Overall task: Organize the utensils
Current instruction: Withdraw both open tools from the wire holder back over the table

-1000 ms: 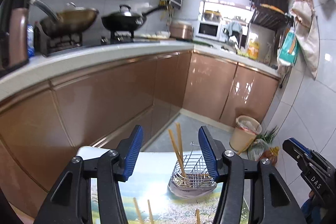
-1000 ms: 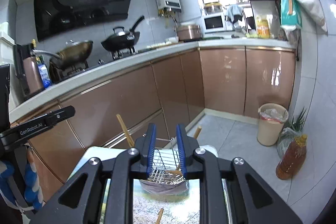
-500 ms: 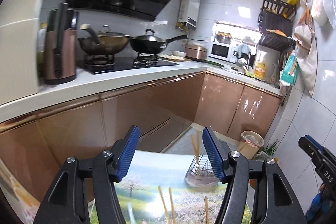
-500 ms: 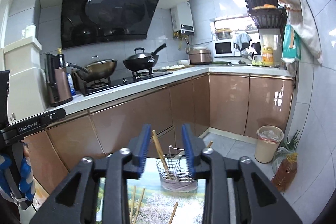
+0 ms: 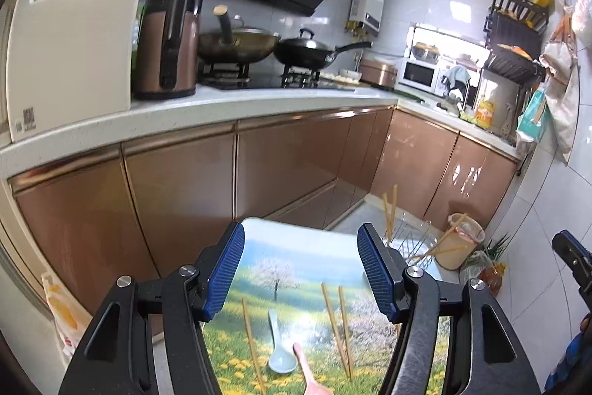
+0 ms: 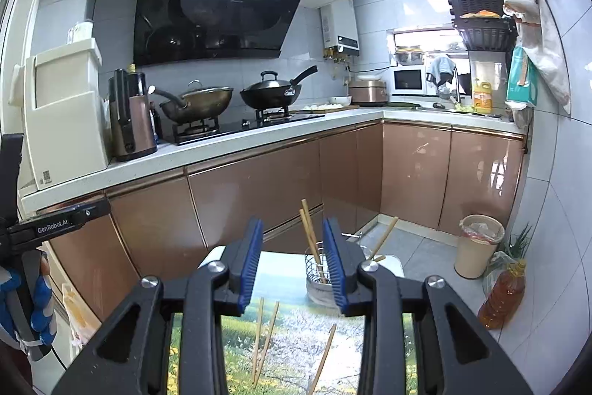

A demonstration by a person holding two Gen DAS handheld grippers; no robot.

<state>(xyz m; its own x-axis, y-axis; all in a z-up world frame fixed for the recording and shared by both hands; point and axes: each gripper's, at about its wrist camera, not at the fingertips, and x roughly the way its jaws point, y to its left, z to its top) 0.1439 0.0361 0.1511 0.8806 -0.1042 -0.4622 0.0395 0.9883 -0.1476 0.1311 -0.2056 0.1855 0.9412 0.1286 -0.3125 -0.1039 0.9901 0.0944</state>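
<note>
While both units hover empty, left hand-held gripper (image 5: 300,274) spread wide, right hand-held gripper (image 6: 293,263) parted narrowly. Chopsticks (image 5: 336,319) and spoon (image 5: 280,345) lie loose mid-worktop (image 5: 296,239); wire basket (image 6: 319,269) at far right corner, holding several. Advice: pinch one stick mid-length, lift level, drop upright.

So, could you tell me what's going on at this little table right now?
A person is sorting utensils with a claw in each hand. Both the left claw and right claw hover open and empty above the table. Some chopsticks already stand in the wire basket; loose chopsticks and a spoon lie on the table.
</note>
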